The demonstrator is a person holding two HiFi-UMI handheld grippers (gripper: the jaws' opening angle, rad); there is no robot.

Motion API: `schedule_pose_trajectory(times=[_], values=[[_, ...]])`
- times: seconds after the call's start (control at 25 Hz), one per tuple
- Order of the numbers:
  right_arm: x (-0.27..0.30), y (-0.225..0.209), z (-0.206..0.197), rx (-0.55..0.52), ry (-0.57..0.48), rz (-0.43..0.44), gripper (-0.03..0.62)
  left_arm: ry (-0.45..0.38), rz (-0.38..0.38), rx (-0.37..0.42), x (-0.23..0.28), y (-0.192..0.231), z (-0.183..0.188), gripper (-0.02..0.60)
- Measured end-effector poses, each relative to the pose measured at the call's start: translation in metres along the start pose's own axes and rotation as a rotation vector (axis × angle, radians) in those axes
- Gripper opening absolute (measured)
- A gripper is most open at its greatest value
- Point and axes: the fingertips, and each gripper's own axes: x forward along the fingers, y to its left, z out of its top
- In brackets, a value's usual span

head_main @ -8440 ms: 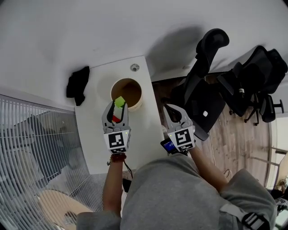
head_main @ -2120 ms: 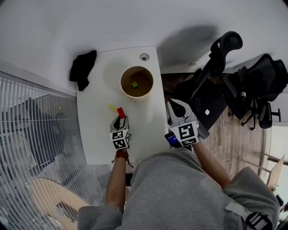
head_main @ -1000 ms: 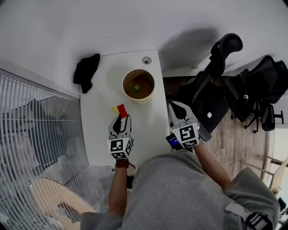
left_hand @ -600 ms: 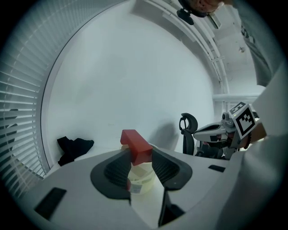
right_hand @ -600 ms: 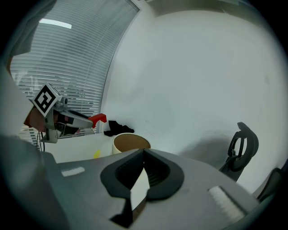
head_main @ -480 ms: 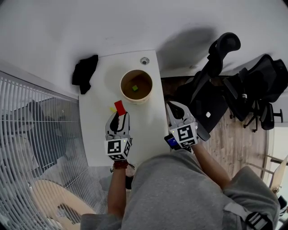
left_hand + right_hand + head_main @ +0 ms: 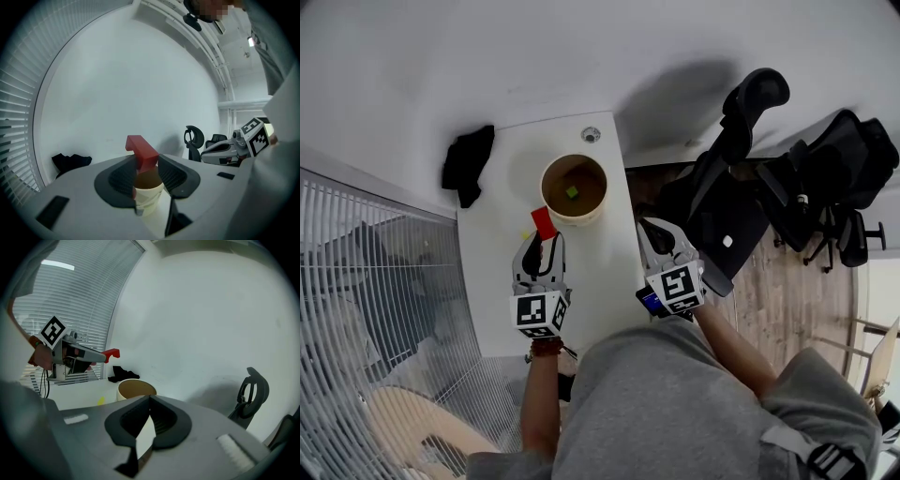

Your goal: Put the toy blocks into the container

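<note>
Right hand-held gripper (image 7: 150, 398), jaws closed empty, faces the container (image 7: 136, 389); left hand-held gripper (image 7: 99, 357) apparently holds a red block (image 7: 112, 353).

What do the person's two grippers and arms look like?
Both the left gripper and right gripper are grey, with dark ridged jaws and a white cube at the back bearing black square markers. A blue patch shows beside the right one's cube. The person wears a grey top; the forearms are bare, with a red band on the left wrist.
</note>
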Motion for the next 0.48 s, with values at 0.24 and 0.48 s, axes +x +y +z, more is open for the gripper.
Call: schedule_pose_trajectory(times=[0.24,0.48], values=[[-0.002,-0.001,-0.004,0.006,0.0,-0.007,0.011,-0.017,-0.02,0.028,0.013,-0.006,0.016,0.147],[-0.002,-0.005,-0.006,0.01,0.001,-0.014,0.011,-0.038,-0.044,0.036,0.03,-0.013,0.03,0.147]])
